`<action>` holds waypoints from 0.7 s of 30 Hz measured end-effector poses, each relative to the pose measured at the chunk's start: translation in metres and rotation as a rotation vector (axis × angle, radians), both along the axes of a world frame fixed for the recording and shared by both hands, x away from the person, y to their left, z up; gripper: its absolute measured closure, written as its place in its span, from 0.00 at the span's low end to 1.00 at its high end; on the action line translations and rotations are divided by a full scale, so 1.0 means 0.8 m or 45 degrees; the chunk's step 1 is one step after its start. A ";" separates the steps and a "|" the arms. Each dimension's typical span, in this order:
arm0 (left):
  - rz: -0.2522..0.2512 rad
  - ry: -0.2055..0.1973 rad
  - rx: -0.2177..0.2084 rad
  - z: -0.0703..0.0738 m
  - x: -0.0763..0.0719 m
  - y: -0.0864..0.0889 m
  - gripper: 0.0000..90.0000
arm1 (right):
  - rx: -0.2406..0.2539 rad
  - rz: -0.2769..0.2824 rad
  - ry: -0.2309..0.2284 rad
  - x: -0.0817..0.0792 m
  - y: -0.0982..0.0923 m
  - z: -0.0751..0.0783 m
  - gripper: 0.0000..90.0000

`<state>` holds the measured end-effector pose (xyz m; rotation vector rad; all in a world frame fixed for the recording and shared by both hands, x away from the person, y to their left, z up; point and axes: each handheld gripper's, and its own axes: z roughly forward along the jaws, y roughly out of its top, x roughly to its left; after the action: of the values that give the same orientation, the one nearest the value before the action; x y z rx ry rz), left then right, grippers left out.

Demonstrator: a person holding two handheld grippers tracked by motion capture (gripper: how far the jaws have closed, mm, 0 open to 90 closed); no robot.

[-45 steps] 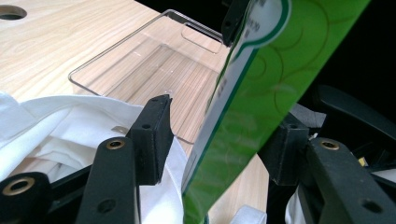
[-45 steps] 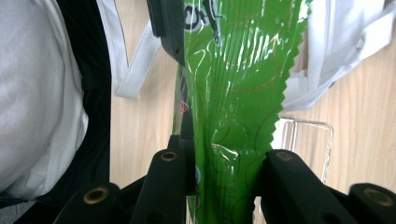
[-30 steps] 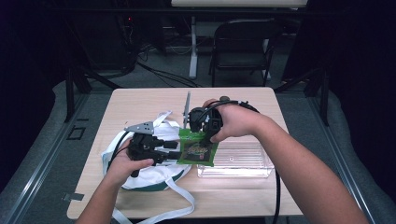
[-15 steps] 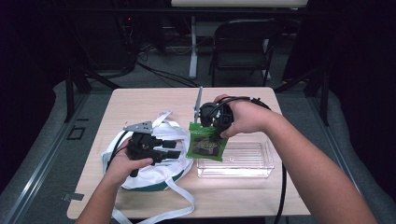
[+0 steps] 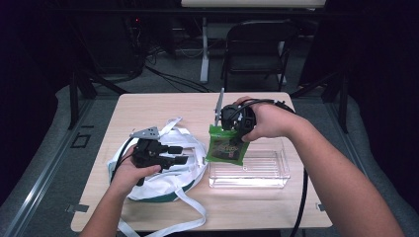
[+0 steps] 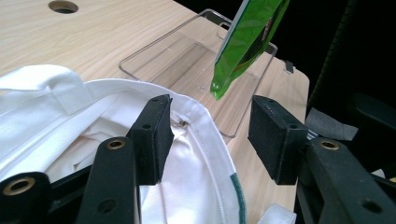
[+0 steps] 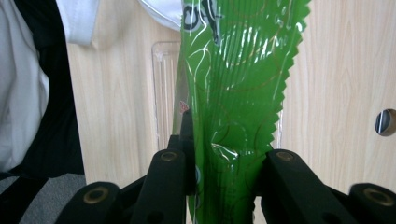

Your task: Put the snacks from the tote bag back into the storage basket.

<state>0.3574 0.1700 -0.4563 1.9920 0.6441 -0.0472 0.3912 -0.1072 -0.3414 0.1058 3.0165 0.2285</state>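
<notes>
A green snack packet [image 5: 227, 144] hangs in the air over the left end of a clear plastic tray [image 5: 267, 173]. My right gripper [image 5: 232, 123] is shut on the packet's top edge; in the right gripper view the crimped green foil [image 7: 233, 93] is pinched between the jaws. A white cloth bag [image 5: 168, 177] lies on the table's left side. My left gripper [image 5: 180, 154] rests over the bag, open, its jaws either side of the bag's rim [image 6: 205, 126]. In the left gripper view the packet's lower corner [image 6: 243, 46] dangles above the tray [image 6: 187, 60].
The wooden table [image 5: 163, 106] has a round cable hole [image 6: 63, 6]. The bag's white straps [image 5: 192, 210] trail toward the front edge. A black folding chair [image 5: 257, 49] stands behind the table. A black cable [image 5: 300, 197] drops from my right gripper.
My right gripper has lifted the green packet and carried it right and farther back, away from the bag toward the tray. The left gripper has stayed on the bag.
</notes>
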 end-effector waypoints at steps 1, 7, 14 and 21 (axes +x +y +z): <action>0.004 0.004 -0.001 0.000 0.000 0.001 0.55 | -0.009 0.005 -0.007 0.002 -0.002 0.000 0.84; 0.028 0.005 -0.008 -0.001 0.002 0.004 0.55 | -0.023 -0.013 -0.019 0.007 -0.010 -0.003 0.84; 0.039 0.005 -0.003 -0.002 0.004 0.007 0.55 | -0.054 -0.012 -0.040 0.013 -0.016 -0.010 0.84; 0.045 0.005 0.002 -0.002 0.004 0.008 0.55 | -0.084 0.006 -0.058 0.020 -0.018 -0.017 0.84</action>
<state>0.3607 0.1763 -0.4577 1.9818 0.6818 -0.0290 0.4069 -0.1212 -0.3553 0.0868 2.9755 0.1292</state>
